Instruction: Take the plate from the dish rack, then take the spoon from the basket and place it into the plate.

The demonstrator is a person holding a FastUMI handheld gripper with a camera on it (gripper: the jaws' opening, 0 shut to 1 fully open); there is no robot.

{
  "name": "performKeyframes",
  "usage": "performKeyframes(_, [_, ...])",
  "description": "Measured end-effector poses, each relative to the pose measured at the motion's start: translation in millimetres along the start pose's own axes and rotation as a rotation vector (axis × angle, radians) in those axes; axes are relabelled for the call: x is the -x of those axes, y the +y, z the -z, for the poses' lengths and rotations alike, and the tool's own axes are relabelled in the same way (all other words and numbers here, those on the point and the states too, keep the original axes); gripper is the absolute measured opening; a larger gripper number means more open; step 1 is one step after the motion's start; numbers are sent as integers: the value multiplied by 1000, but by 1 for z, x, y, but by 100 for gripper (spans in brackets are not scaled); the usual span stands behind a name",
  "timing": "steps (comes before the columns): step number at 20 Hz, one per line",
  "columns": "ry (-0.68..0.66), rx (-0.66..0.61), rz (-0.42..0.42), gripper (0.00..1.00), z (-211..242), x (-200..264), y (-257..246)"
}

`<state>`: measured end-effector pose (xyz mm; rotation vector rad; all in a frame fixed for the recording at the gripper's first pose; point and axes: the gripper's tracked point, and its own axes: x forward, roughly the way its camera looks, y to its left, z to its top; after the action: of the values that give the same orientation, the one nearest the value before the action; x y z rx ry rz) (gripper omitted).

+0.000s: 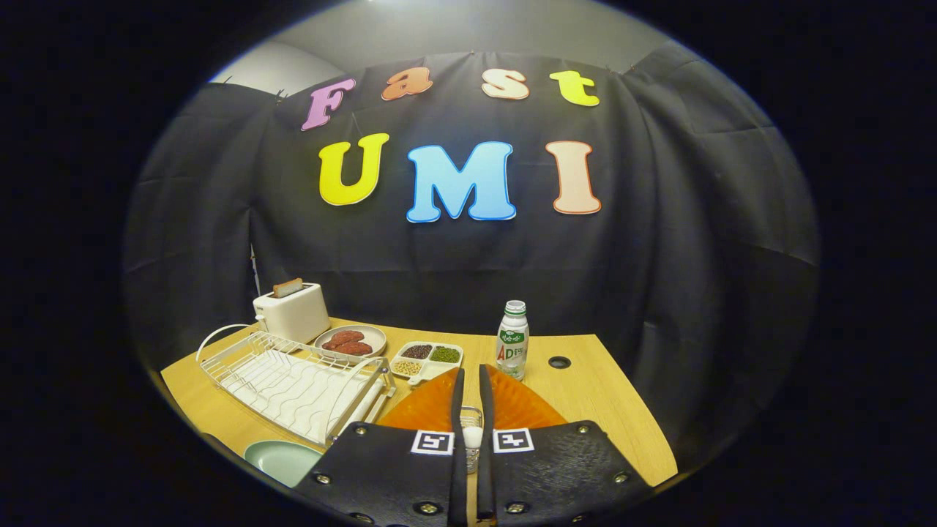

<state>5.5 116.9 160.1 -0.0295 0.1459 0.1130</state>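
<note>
Claw (468,380) nearly closed, I hold the ribbed orange plate (512,406) by its rim to lift it.

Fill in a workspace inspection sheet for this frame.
Surface: wooden table, one round hole.
Job's things: dish rack holds no plate; green plate beside it; small white item between the fingers, maybe the spoon.
Clutter: toaster, plate of meat, bean tray, bottle, orange ribbed item.
Grippers: gripper fingers nearly together; grip unclear.
Cables: nothing seen.
Surroundings: black cloth wall.
</note>
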Motion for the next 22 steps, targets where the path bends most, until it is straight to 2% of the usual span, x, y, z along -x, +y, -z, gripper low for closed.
performKeyframes(11, [-3,22,-2,5,-54,61,29])
performKeyframes(22, [128,30,-97,5,-5,79,104])
